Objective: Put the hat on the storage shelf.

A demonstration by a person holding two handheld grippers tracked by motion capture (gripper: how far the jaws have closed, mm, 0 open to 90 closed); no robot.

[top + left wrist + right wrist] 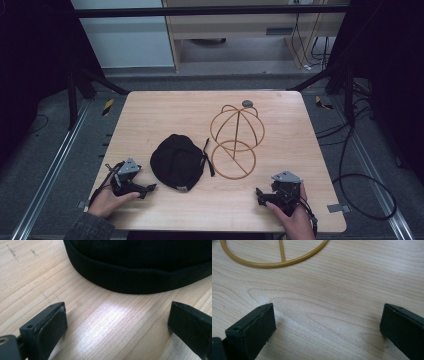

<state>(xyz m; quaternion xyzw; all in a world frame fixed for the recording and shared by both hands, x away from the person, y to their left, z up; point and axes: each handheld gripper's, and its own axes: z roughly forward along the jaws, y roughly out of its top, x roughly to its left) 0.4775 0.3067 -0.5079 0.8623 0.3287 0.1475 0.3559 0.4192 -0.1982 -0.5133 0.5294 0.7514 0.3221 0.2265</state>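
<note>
While both of my grippers rest low on the near edge of the table (150,107), the black cap (177,161) lies flat between them, left of centre. My left gripper (148,189) is plainly the nearer one: in the high view the cap sits at about one o'clock from its tips, just beside them but not touching. In the left gripper view the cap (140,265) stands at twelve o'clock, its band curving across the top with bare wood between it and my jaws, which stand wide apart and hold nothing. My right gripper (260,194) lies well apart from the cap, which is at about ten o'clock from it. In the right gripper view its jaws are likewise spread, nothing is between them, and the base ring (275,257) of the wire stand shows at eleven o'clock. The stand (236,135) occupies the table to the right of the cap, at about eleven o'clock from my right gripper, with its dome toward the far edge and its ring toward me. The cap's long axis runs roughly from near to far, with the strap (207,156) trailing on the side facing the stand. My finding is that the left gripper has the short, straight approach to the band, and that the stand lies at three o'clock from the cap.
</note>
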